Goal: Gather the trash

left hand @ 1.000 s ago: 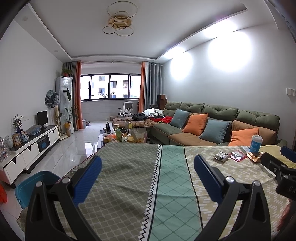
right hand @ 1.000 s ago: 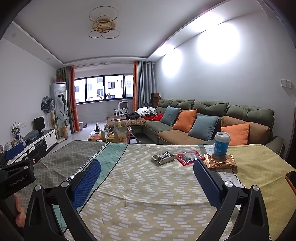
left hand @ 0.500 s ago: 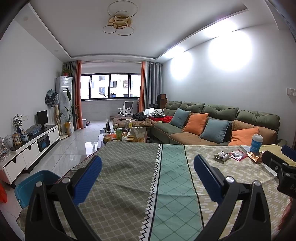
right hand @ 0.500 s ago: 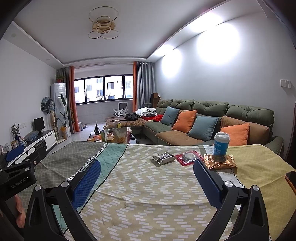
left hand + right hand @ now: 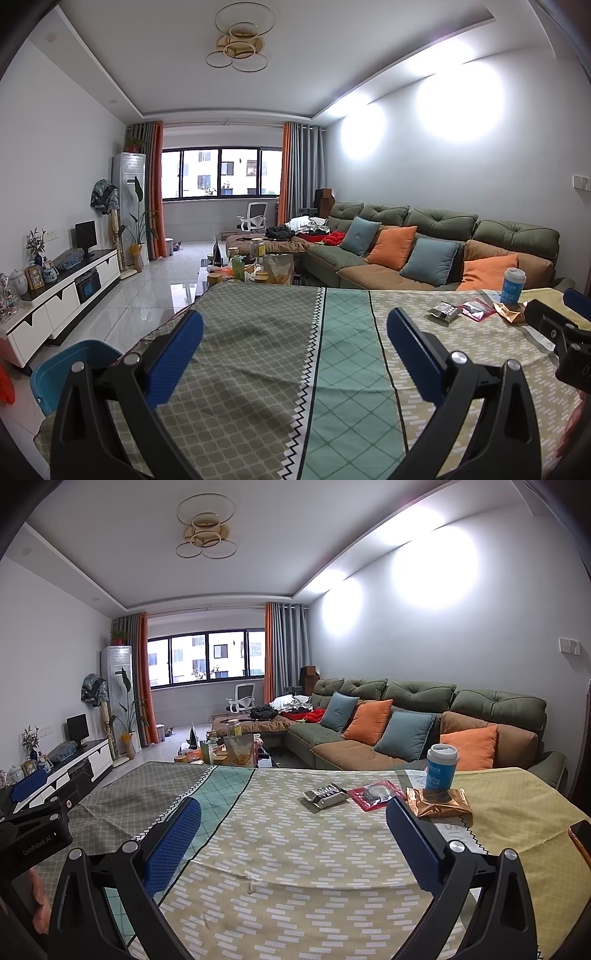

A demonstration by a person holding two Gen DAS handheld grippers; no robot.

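Note:
On the patterned tablecloth (image 5: 295,849) lie a silver wrapper (image 5: 325,795), a red packet (image 5: 376,794) and a crumpled gold wrapper (image 5: 439,803). A blue paper cup (image 5: 441,766) stands upright just behind the gold one. My right gripper (image 5: 293,838) hovers open over the near table, well short of the wrappers, nothing between its fingers. The left wrist view shows the same trash at far right: silver wrapper (image 5: 445,311), red packet (image 5: 476,309), gold wrapper (image 5: 511,315), cup (image 5: 513,286). My left gripper (image 5: 295,352) is open and empty above the cloth's green part.
A blue bin (image 5: 70,365) sits on the floor off the table's left corner. Beyond the table are a cluttered coffee table (image 5: 251,266), a green sofa (image 5: 443,240) with cushions and a white TV cabinet (image 5: 59,295). A phone edge (image 5: 581,836) shows at far right.
Both grippers have drifted only slightly; the view barely shifts. Both stay open and the trash has not moved.

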